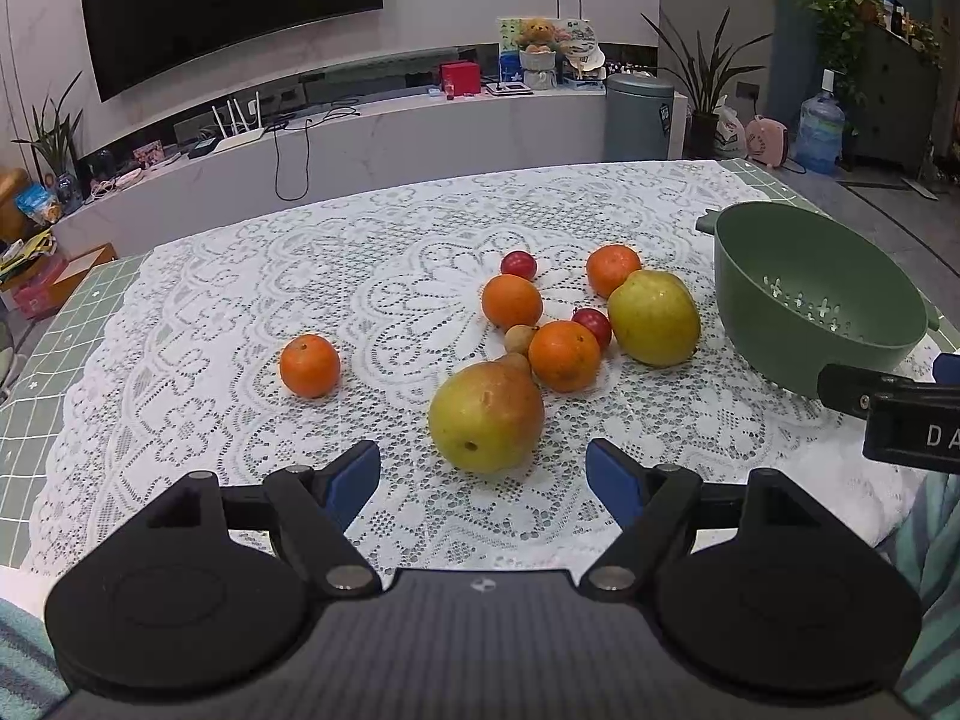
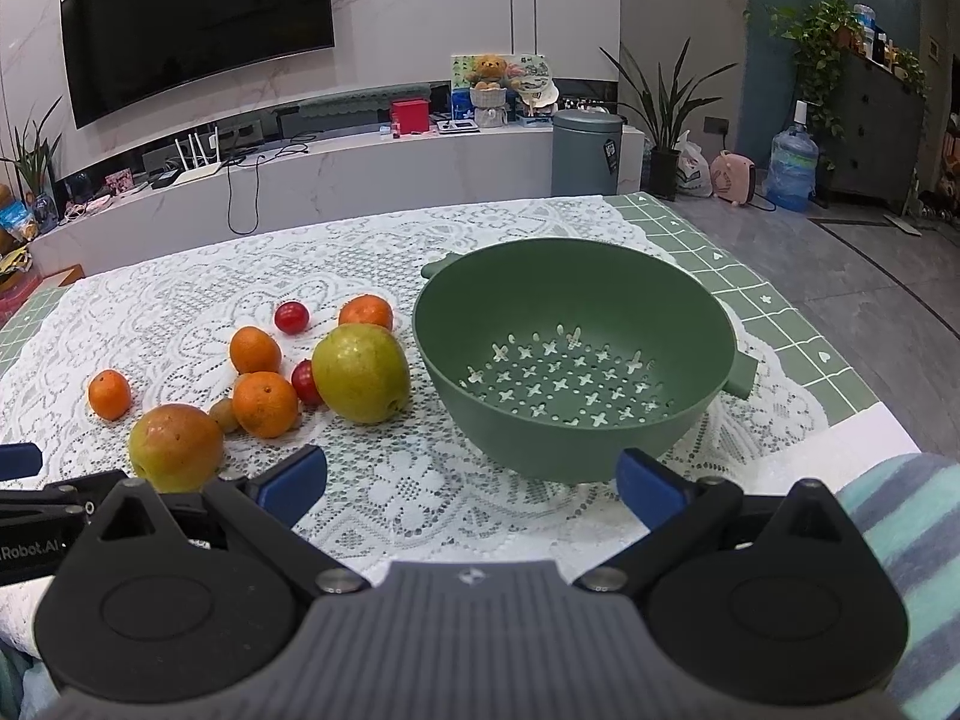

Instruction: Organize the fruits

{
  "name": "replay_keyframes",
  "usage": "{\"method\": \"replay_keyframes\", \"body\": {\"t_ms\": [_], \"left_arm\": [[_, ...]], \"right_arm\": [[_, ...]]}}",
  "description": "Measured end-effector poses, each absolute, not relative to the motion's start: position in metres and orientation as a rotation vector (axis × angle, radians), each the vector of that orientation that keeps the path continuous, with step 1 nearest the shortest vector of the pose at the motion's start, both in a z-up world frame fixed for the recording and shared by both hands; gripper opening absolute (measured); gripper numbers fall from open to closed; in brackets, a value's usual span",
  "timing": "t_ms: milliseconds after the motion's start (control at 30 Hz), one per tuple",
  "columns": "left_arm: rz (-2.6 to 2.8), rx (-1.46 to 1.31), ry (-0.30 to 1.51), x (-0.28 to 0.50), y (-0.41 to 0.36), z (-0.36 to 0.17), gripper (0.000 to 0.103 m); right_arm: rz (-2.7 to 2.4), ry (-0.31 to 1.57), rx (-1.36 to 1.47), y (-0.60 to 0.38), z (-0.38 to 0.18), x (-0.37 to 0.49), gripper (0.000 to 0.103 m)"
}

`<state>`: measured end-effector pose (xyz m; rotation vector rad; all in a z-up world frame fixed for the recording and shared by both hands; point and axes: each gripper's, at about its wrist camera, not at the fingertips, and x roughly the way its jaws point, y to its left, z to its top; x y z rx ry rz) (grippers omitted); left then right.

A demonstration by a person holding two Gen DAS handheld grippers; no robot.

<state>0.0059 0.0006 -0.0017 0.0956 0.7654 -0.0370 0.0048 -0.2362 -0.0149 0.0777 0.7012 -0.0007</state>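
Observation:
Loose fruit lies on a white lace tablecloth point(image 1: 240, 300). A yellow-red pear point(image 1: 485, 414) sits just ahead of my open left gripper point(image 1: 483, 474), between the lines of its blue pads. Behind it are several oranges, one point(image 1: 309, 365) apart at the left, a yellow-green pear point(image 1: 654, 317), two red plums point(image 1: 518, 264) and a small brown fruit point(image 1: 519, 338). An empty green colander point(image 2: 573, 354) stands on the right, directly ahead of my open right gripper point(image 2: 471, 483). The yellow-green pear point(image 2: 360, 373) lies just left of the colander.
The table's right edge, covered by a green checked cloth point(image 2: 780, 324), drops to a grey floor. A striped sleeve point(image 2: 912, 540) shows at the lower right. Beyond the table stand a low TV counter point(image 1: 360, 138), a grey bin point(image 1: 639, 117) and potted plants.

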Motion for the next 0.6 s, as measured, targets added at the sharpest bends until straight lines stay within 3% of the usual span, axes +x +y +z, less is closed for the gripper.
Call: {"method": "replay_keyframes", "body": {"t_ms": [600], "left_arm": [[-0.033,0.098,0.754,0.0040,0.0017,0.0035,0.091]], "right_arm": [[-0.001,0.696,0.090,-0.2366,-0.0144,0.0034,0.099]]}}
